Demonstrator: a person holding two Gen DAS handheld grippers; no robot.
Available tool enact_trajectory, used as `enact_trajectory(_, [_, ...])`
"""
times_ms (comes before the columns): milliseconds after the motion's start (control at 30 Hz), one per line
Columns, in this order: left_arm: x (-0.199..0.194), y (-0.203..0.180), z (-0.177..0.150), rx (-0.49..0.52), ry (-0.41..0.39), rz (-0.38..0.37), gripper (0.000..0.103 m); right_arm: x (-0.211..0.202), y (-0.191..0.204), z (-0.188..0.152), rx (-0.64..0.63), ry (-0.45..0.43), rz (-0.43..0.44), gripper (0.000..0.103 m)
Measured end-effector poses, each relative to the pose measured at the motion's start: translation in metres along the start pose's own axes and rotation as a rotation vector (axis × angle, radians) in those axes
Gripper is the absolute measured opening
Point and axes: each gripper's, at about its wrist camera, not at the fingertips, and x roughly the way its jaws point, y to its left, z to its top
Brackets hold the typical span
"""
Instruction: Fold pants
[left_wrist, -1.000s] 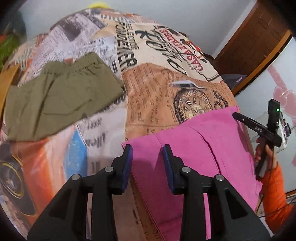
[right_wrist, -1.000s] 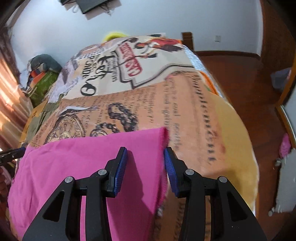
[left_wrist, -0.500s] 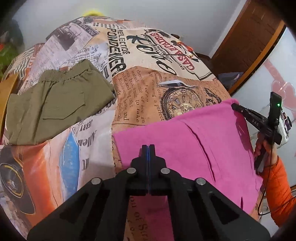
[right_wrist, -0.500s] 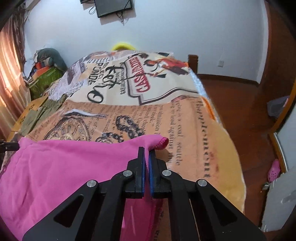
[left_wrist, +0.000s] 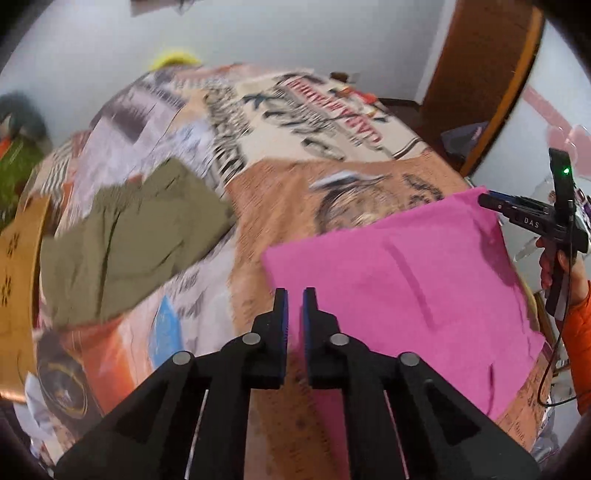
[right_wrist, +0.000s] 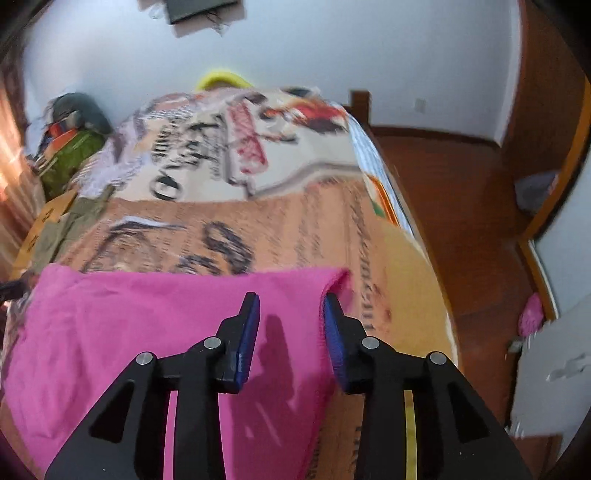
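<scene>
The pink pants (left_wrist: 399, 280) lie flat on the bed (left_wrist: 295, 192), over its printed cover, at the near right corner. In the left wrist view they fill the area from about 1 to 4 o'clock of the frame centre, with a fold line or seam running down the middle of the fabric.

The left tongs (left_wrist: 294, 306) hover at the pants' left edge with their blue pads a narrow gap apart and opening. The picture is blurred here, so it is hard to be sure, but nothing seems to be pinched between them: the pink edge lies below and just to the right.

The right tongs (right_wrist: 291, 314) stand wider apart and are also opening. The pink fabric spreads beneath them and its far right corner (right_wrist: 338, 278) curls up at about 1 o'clock from the tips, just beside the right pad, without being clamped.

In the left wrist view the right tongs show at 3 o'clock, at the pants' far right corner, carried by a hand (left_wrist: 554, 264) with an orange sleeve (left_wrist: 581, 332). Olive-green shorts (left_wrist: 129, 236) lie on the bed at 9 o'clock, well apart from the pink pants.
</scene>
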Motion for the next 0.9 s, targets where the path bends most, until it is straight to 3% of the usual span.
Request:
enact_trajectory(133, [0.016,-0.018,0.010,0.005,0.022,-0.062,0.012,-0.009,0.035,0.012,-0.077,-0.022,0.080,0.032])
enact_trajectory(267, [0.038,-0.030,-0.001,0.019,0.076,-0.080,0.012,0.011,0.081,0.022,-0.178,0.009,0.170,0.032])
enact_trajectory(467, [0.037,-0.037,-0.021,0.073,0.049,-0.052,0.012,0.073,0.139,0.015,-0.284,0.164,0.268,0.032])
enact_trajectory(533, [0.037,-0.034,-0.026,0.076,0.046,-0.055,0.012,0.083,0.151,0.005,-0.336,0.191,0.246,0.032])
enact_trajectory(600, [0.037,-0.032,-0.030,0.076,0.040,-0.055,0.012,0.085,0.155,0.001,-0.363,0.159,0.223,0.032])
enact_trajectory(733, [0.032,-0.034,-0.035,0.093,0.038,-0.031,0.012,0.085,0.142,0.001,-0.310,0.194,0.204,0.032])
enact_trajectory(833, [0.027,-0.030,-0.034,0.083,0.047,-0.029,0.012,0.071,0.132,-0.002,-0.303,0.211,0.175,0.032])
enact_trajectory(900, [0.022,-0.026,-0.028,0.049,0.065,-0.046,0.012,0.052,0.127,-0.004,-0.264,0.195,0.204,0.035])
